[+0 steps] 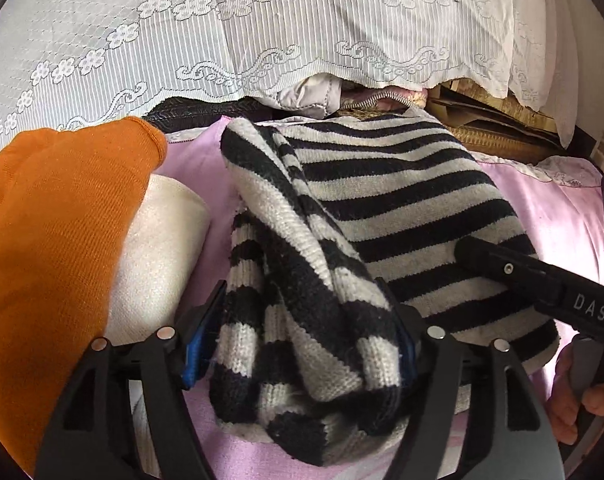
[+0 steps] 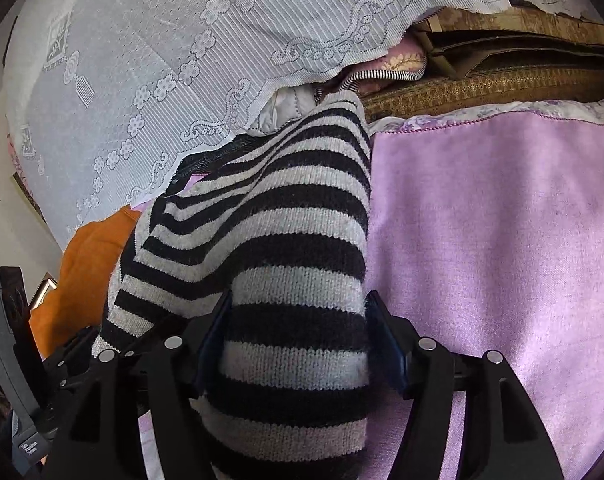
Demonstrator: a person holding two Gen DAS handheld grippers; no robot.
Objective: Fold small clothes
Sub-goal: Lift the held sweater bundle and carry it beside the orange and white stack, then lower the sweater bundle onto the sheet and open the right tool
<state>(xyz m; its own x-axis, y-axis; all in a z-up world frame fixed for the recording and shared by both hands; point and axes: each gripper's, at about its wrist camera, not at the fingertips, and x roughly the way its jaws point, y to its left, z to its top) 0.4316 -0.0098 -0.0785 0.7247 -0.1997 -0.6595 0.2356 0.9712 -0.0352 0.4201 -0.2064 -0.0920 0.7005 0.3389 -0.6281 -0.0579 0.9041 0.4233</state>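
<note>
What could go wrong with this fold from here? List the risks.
1. The striped sweater bunches thickly between the left gripper fingers; once freed, that wad may slump and spoil the fold.
2. Knit lies against the right gripper pads and could snag and drag on pulling away.
3. The orange garment and cream cloth lie close by the sweater; a sideways move could disturb them.

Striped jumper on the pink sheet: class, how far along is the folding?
Done: orange cloth and cream cloth lie aside. In hand: the striped jumper, bunched between the fingers of both the left gripper and right gripper. Left: flattening it on the pink sheet.
</note>
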